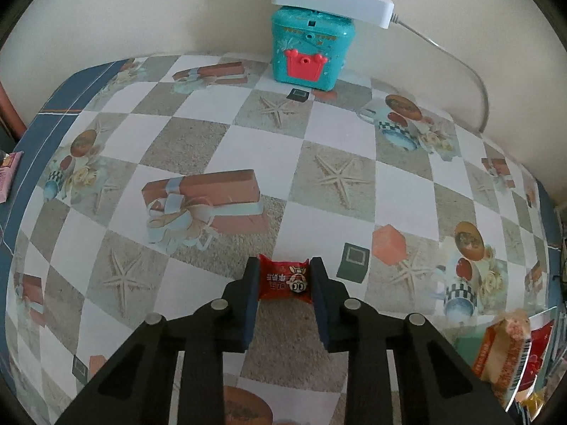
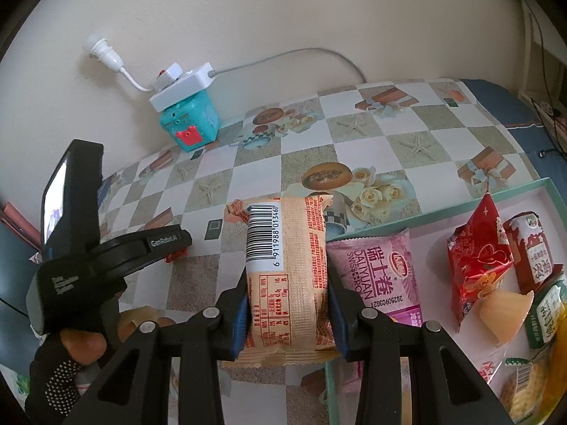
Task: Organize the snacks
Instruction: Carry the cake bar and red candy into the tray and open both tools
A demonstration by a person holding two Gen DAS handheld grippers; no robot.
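Observation:
My left gripper (image 1: 284, 276) is shut on a small red snack packet (image 1: 284, 281), held low over the patterned tablecloth (image 1: 219, 134). My right gripper (image 2: 287, 301) is shut on an orange snack pack (image 2: 288, 276) with a barcode label, held above the left edge of a teal-rimmed white tray (image 2: 460, 200). The tray holds a pink Swiss roll pack (image 2: 382, 272), a red pouch (image 2: 478, 258), a red wrapped bar (image 2: 531, 251) and other snacks. The left gripper also shows in the right wrist view (image 2: 173, 248), with the red packet's edge under its tips. The orange pack shows at the left wrist view's right edge (image 1: 506, 357).
A teal toy box (image 1: 308, 53) with a white power strip (image 1: 329, 0) on top stands against the back wall; its cable runs along the wall. A pink packet (image 1: 9, 173) lies at the far left edge. The table's blue border (image 2: 503, 102) marks its edges.

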